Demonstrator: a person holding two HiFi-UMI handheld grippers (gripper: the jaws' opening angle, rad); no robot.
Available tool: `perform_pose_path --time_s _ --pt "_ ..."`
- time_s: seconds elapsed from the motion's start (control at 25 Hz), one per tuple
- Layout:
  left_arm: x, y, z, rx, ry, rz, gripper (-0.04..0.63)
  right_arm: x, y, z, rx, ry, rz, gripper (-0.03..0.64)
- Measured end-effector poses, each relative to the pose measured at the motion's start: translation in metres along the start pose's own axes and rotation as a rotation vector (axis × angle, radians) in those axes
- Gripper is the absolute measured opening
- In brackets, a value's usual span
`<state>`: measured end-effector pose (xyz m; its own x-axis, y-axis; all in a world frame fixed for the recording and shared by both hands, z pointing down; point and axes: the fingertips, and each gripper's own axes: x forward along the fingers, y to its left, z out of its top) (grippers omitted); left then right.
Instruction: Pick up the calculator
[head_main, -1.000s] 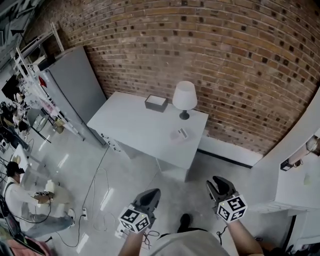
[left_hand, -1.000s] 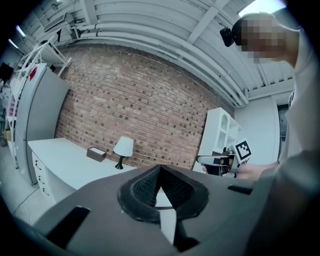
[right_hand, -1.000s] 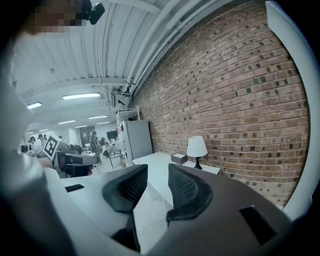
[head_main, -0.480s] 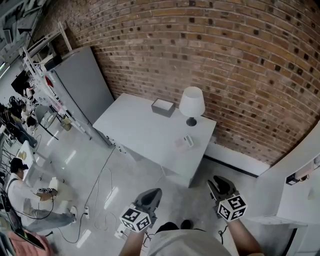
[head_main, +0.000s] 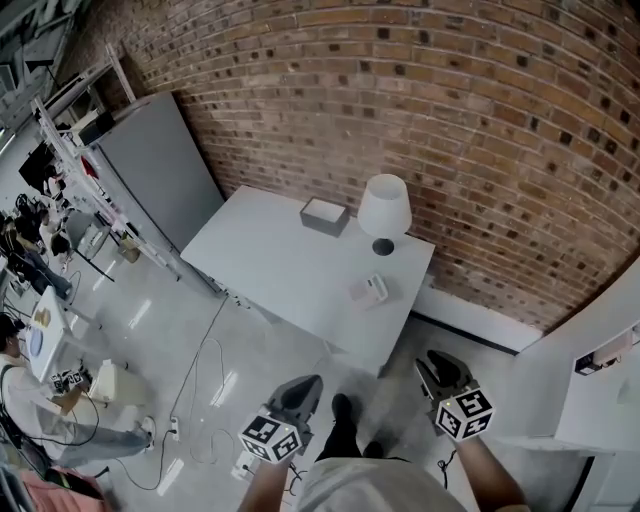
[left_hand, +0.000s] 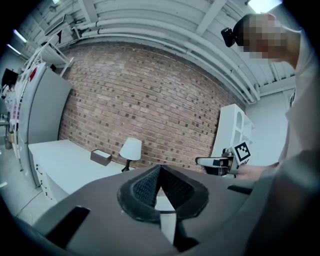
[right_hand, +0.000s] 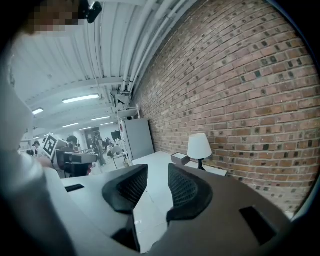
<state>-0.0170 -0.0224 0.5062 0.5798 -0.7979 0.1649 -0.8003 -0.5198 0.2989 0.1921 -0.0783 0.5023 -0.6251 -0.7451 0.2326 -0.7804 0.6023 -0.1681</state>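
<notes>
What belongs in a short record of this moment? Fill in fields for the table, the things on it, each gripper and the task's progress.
table: white table against a brick wall
lamp: white lamp, at the back edge by the wall
box: grey open box, just left of the lamp
calculator: small pale calculator, in front of the lamp, near the table's edge, untouched
left gripper: jaws together, nothing between them
right gripper: jaws apart, empty
progress: both grippers are short of the table; calculator not yet picked up
</notes>
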Motion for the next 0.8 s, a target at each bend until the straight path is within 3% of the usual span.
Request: perform_pose_path --time_s 0.32,0.8 --pt "0.051 0.053 0.012 -0.010 0.023 -0.045 0.014 0.061 -0.026 0.002 0.009 0.037 -0.031 0.141" --pt "0.124 0.148 0.037 0.030 0.095 -0.174 0.014 0.163 -0.050 0.008 0.033 0.106 -0.112 0.133"
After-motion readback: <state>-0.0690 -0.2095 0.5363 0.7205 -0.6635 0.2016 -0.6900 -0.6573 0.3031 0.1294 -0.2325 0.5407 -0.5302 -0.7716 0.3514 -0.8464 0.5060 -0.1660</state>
